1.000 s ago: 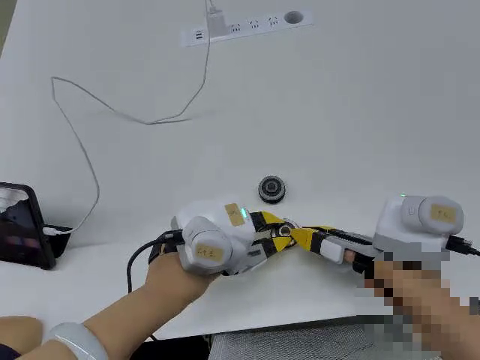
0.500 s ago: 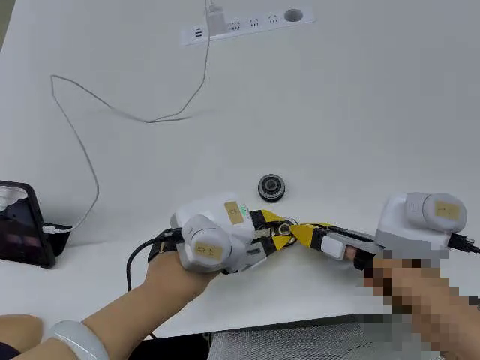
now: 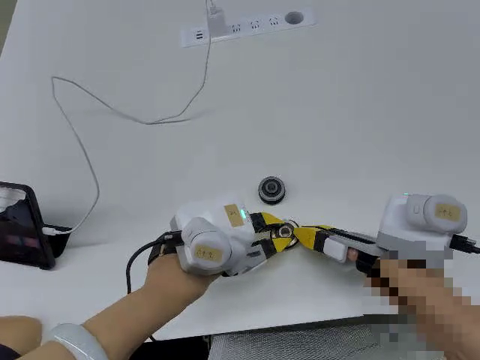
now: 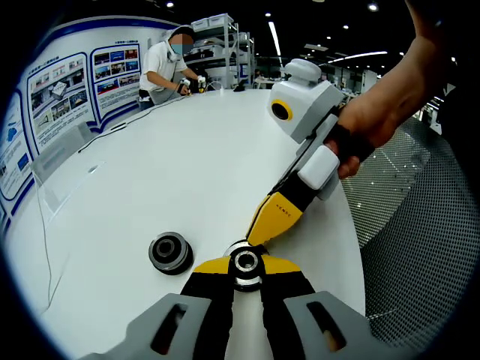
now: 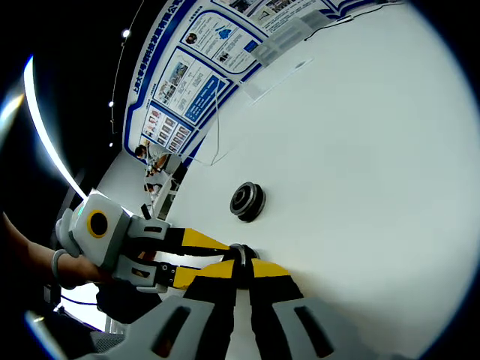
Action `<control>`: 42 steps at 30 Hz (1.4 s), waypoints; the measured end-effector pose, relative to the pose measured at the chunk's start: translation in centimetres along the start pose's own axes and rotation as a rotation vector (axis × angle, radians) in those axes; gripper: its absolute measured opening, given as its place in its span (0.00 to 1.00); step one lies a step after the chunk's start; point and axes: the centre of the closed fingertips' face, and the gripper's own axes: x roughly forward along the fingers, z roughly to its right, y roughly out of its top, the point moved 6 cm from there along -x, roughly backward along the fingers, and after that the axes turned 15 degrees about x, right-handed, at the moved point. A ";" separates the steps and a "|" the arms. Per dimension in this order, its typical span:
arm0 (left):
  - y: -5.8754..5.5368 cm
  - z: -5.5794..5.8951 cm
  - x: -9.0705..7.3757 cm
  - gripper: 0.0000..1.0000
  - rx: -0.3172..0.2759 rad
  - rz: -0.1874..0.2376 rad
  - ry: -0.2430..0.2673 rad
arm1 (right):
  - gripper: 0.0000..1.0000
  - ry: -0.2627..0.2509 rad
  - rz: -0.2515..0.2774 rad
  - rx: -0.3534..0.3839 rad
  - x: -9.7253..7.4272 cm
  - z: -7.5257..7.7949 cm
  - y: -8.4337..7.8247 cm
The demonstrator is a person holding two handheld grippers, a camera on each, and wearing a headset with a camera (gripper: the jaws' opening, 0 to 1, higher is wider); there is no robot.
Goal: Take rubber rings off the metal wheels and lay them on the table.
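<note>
White desk [image 3: 360,112] lies open from 9 through 3 o'clock, with its near edge close at 6. Left gripper [image 3: 280,234] is clamped on a metal wheel [image 4: 245,264] there. Right gripper [image 3: 300,234] pinches the same wheel's rim from 3 o'clock. Second wheel [image 3: 271,189] rests apart at 12 o'clock.

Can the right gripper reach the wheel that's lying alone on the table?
Probably yes, but not right away. The lone wheel lies nearby across bare table. But the right gripper is shut on the other wheel, which the left gripper grips too.
</note>
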 end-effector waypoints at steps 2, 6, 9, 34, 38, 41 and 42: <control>0.0 0.0 0.0 0.13 -0.001 0.001 0.001 | 0.06 -0.001 -0.002 -0.002 0.1 0.1 0.0; 0.0 0.0 0.0 0.13 -0.002 0.000 0.002 | 0.06 -0.004 -0.002 -0.004 0.2 0.3 0.1; 0.0 0.0 0.0 0.13 -0.002 0.001 0.002 | 0.06 -0.008 -0.003 -0.010 0.2 0.3 0.1; -0.1 0.0 0.1 0.13 -0.002 0.001 0.001 | 0.02 -0.017 -0.007 -0.050 0.2 0.4 0.3; -0.2 0.0 0.1 0.13 -0.003 0.001 0.001 | 0.02 -0.017 -0.009 -0.050 0.2 0.4 0.3; -0.1 0.0 0.1 0.13 -0.002 0.001 0.001 | 0.02 -0.016 -0.010 -0.048 0.3 0.3 0.3; -0.1 0.0 0.1 0.13 -0.002 0.001 0.001 | 0.02 -0.016 -0.010 -0.047 0.3 0.3 0.3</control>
